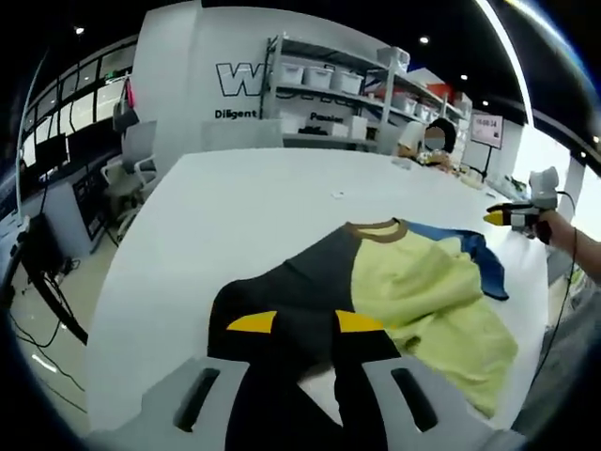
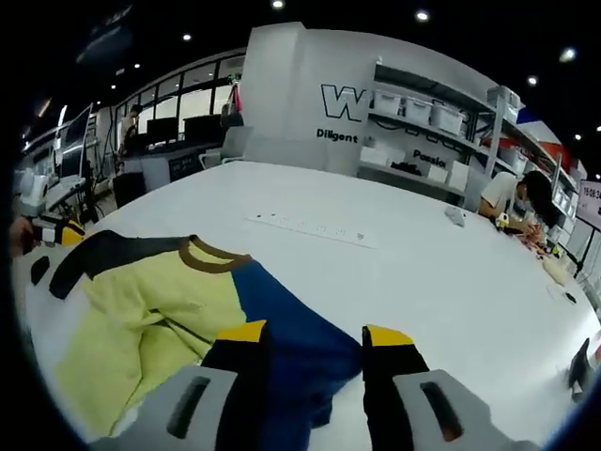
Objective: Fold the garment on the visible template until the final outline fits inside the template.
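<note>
A T-shirt lies crumpled on the white table (image 1: 235, 207), with a dark grey side (image 1: 300, 282), a yellow body (image 1: 423, 291), a blue sleeve (image 1: 484, 263) and a brown collar (image 1: 374, 228). My left gripper (image 1: 305, 324) hangs open over the dark side, with dark cloth showing between its yellow-tipped jaws. In the right gripper view the yellow body (image 2: 141, 310) and brown collar (image 2: 211, 256) lie to the left. My right gripper (image 2: 315, 334) stands open over the blue sleeve (image 2: 291, 319). Each gripper shows small at the edge of the other's view: right gripper (image 1: 512, 218), left gripper (image 2: 52, 230).
The white table (image 2: 404, 282) runs far back. A person sits at its far end (image 1: 427, 141) among small items. Shelves with white bins (image 1: 324, 80) stand behind, office chairs (image 1: 131, 160) to the left. A dark object (image 2: 580, 362) lies at the table's right edge.
</note>
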`<state>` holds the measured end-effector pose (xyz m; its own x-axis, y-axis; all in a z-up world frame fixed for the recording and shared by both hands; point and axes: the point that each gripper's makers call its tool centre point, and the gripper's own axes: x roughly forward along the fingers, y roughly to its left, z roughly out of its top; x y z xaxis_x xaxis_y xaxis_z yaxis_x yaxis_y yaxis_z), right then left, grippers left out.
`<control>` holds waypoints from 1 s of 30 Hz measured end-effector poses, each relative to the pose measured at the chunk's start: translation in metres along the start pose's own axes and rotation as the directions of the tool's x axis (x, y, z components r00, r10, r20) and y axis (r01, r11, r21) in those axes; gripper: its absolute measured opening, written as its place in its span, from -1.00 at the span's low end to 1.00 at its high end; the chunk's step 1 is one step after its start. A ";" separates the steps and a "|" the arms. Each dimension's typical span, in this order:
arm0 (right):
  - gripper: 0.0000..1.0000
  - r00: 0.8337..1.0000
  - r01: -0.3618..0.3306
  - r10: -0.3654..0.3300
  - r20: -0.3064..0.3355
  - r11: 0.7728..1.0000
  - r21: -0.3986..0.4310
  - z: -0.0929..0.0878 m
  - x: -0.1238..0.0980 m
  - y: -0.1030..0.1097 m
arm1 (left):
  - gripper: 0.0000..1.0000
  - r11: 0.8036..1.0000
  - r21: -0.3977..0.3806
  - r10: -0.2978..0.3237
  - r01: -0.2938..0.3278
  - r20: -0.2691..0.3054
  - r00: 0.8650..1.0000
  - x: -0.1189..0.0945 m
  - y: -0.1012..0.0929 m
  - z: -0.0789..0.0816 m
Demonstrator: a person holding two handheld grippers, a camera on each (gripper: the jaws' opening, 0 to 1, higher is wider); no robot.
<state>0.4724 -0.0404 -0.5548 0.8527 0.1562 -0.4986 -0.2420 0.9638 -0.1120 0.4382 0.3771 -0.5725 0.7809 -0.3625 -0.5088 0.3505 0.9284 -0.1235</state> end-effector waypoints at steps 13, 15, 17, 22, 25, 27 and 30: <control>-0.31 1.000 -0.018 0.018 0.018 1.000 -0.004 -0.001 -0.014 0.019 | -0.63 0.989 0.003 -0.148 0.148 0.040 0.988 -0.025 -0.046 -0.010; -0.30 1.000 -0.021 0.021 0.014 1.000 0.011 -0.003 -0.016 0.020 | -0.63 0.985 0.007 -0.171 0.171 0.043 0.984 -0.028 -0.054 -0.012; -0.30 1.000 -0.020 0.020 0.015 1.000 0.011 -0.004 -0.018 0.021 | -0.63 0.983 0.015 -0.183 0.182 0.042 0.982 -0.030 -0.059 -0.013; -0.29 1.000 -0.022 0.022 0.015 1.000 0.022 -0.007 -0.021 0.025 | -0.62 0.963 0.110 -0.251 0.247 0.024 0.968 -0.036 -0.085 -0.021; -0.29 1.000 -0.028 0.028 0.009 0.999 0.015 -0.010 -0.022 0.029 | -0.62 0.929 0.123 -0.354 0.350 0.017 0.935 -0.038 -0.110 -0.029; -0.29 0.999 -0.032 0.032 0.006 0.999 0.016 -0.012 -0.024 0.032 | -0.62 0.911 0.162 -0.382 0.378 -0.008 0.924 -0.039 -0.121 -0.035; -0.29 0.999 -0.037 0.037 0.001 0.999 0.013 -0.015 -0.025 0.034 | -0.61 0.889 0.196 -0.417 0.414 -0.026 0.909 -0.042 -0.135 -0.041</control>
<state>0.4358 -0.0146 -0.5592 0.8437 0.1915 -0.5015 -0.2672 0.9601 -0.0828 0.3371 0.2702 -0.5699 0.5498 -0.7143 -0.4330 0.7360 0.6594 -0.1533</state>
